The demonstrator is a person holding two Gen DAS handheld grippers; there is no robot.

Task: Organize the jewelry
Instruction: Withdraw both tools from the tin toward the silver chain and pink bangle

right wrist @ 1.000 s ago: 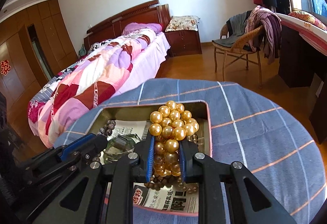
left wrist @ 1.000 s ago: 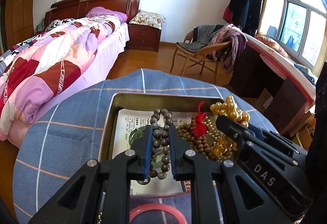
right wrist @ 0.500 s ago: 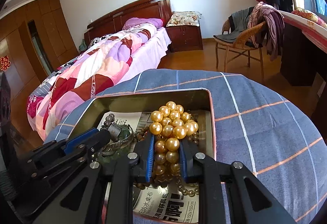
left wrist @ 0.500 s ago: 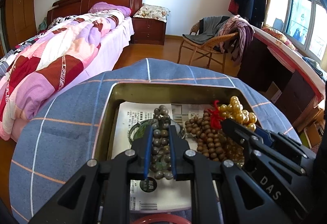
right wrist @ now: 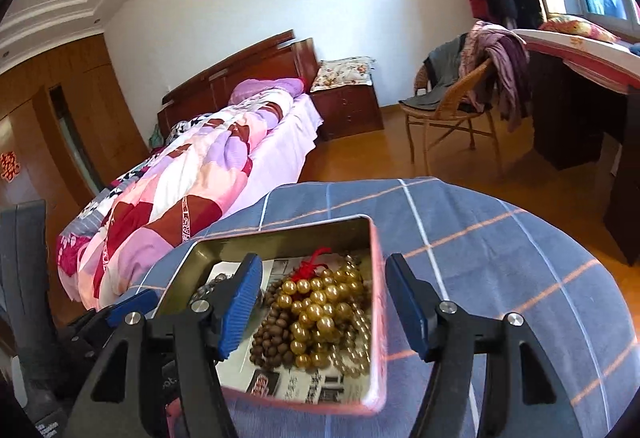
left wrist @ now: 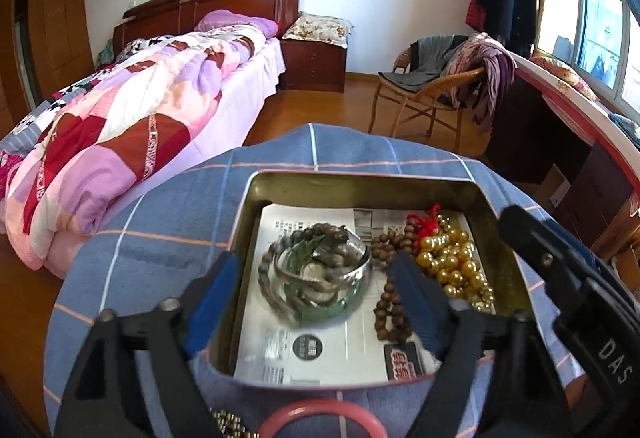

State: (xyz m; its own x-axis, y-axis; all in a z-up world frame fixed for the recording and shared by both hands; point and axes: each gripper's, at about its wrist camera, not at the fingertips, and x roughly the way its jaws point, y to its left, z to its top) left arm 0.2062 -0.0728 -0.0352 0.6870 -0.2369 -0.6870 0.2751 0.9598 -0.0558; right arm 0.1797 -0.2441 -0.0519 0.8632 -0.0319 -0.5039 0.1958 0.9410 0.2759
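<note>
Left gripper [left wrist: 316,302] jaws opening, nothing gripped; dark bead bracelet [left wrist: 280,278] lying in tin [left wrist: 360,186], frame centre. Right gripper [right wrist: 320,302] jaws opening, released above gold bead necklace [right wrist: 320,314].

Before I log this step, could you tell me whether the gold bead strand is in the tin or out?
In: the gold bead strand lies heaped inside the tin, beside brown beads.

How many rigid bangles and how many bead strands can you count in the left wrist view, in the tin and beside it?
Bangles: 3 (green bangle, silver bangle, pink bangle outside the tin)
Bead strands: 3 (dark grey strand, brown strand, gold strand)
Total: 6
Not counted, too unclear: paler beads under the gold, beaded bit at the bottom edge.
</note>
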